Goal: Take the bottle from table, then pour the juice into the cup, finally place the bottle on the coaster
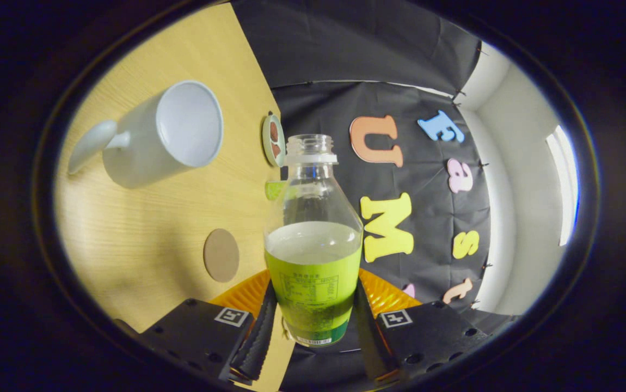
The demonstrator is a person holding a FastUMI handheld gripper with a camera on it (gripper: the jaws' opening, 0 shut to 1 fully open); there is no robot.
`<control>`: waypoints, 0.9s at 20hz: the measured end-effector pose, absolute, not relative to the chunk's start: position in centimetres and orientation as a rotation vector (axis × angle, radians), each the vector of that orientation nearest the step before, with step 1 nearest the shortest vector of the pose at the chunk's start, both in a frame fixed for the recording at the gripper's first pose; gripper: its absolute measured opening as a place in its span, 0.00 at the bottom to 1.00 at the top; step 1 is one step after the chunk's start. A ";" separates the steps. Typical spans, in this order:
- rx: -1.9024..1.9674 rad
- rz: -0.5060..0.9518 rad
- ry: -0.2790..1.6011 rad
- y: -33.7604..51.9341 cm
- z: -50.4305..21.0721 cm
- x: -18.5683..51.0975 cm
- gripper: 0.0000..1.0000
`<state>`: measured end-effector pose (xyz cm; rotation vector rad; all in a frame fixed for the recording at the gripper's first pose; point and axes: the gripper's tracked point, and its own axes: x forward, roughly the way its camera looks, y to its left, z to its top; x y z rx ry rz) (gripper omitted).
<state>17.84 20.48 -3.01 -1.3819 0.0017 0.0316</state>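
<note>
My gripper (313, 321) is shut on a clear uncapped bottle (313, 228), both fingers pressing its green-labelled lower body. The bottle holds pale juice up to about its middle and points straight ahead of the fingers. The whole view is rolled, so the wooden table (144, 228) stands to the left of the bottle. A white cup (169, 133) with a handle rests on that table, beyond and left of the fingers, its empty mouth facing me. A round brown coaster (221, 255) lies on the table just left of the bottle, closer to the fingers than the cup.
A small round item (273, 139) with a dark picture sits at the table's edge beside the bottle neck, with a green object (275, 189) seen just below it. An orange ribbed surface (247, 294) lies right behind the fingers. The booth's cloth wall is to the right.
</note>
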 end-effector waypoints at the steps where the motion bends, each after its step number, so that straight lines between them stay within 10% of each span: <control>1: -1.396 0.033 -0.001 20.6 -2.8 17.9 0.73; 18: -1.627 0.012 -0.039 21.6 -1.3 17.3 0.73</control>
